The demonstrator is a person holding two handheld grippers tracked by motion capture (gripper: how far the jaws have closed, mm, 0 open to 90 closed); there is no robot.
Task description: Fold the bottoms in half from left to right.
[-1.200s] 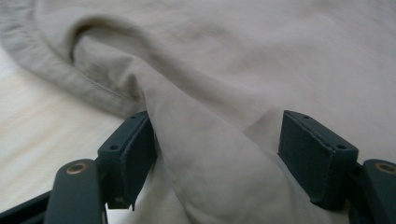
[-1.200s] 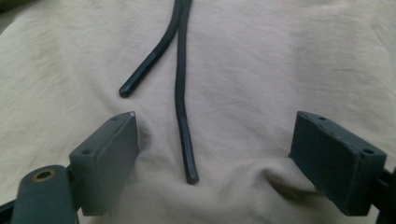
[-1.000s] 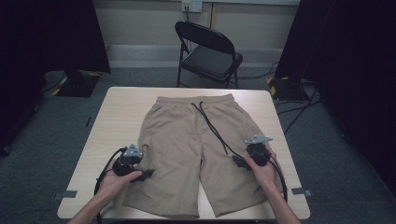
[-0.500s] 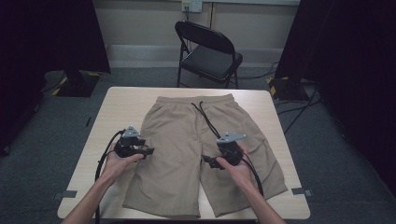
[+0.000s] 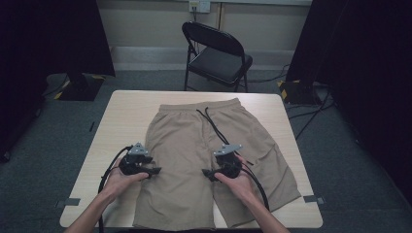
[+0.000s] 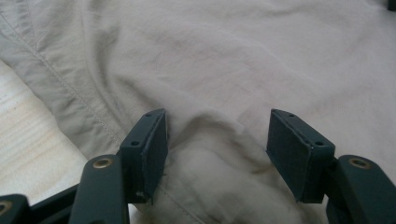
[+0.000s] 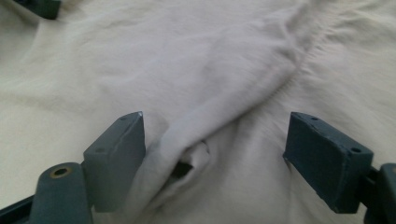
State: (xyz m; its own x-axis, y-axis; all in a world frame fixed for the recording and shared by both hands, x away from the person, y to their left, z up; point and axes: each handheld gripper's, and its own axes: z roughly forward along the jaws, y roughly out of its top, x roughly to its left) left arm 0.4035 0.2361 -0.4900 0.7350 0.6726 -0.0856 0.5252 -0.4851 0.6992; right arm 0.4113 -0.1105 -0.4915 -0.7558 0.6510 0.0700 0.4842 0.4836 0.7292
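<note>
Khaki shorts [image 5: 194, 145] with a black drawstring [image 5: 214, 127] lie flat on the table [image 5: 126, 111], waistband at the far side. My left gripper [image 5: 153, 171] rests at the outer edge of the left leg. Its jaws have just been opening a little, and a raised bump of cloth [image 6: 210, 140] sits between them, touching one pad only [image 6: 217, 140]. My right gripper [image 5: 208, 173] lies on the inner side of the right leg, near the crotch. It stands open [image 7: 215, 149] with a ridge of fabric [image 7: 187, 140] beside one pad.
A black folding chair [image 5: 216, 53] stands behind the table's far edge. Bare tabletop runs left of the shorts and along the far side. Cables trail from both grippers toward the near edge. Tape marks [image 5: 313, 198] sit at the near corners.
My right gripper has moved left, from the outer edge of the right leg to its inner side. The left gripper has stayed at the left leg's edge.
</note>
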